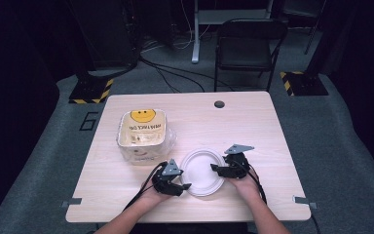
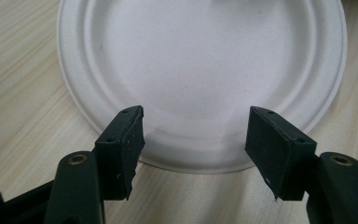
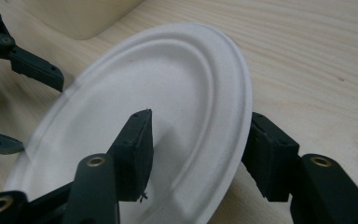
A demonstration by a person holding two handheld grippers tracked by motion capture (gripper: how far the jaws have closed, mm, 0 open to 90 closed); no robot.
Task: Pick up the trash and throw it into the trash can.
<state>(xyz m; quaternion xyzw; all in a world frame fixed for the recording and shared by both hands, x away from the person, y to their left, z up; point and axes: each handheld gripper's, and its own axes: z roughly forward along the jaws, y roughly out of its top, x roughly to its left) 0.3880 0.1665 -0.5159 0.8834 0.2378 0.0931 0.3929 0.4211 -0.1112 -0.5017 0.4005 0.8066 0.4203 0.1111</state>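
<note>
While both jaws gape, the right gripper straddles the plate's rim.

Dark room, grey carpet, black folding chair, hazard-striped bases, floor cables, light wooden table

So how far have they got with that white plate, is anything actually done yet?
Early on, it seems. The white plate lies on the table, apart from the smiley-face box, which stands untouched. In hand: the right gripper has its jaws either side of the plate's rim, one above and one below, not visibly closed. The left gripper is open at the opposite edge. Gripping, lifting and moving the plate look left to do.
</note>
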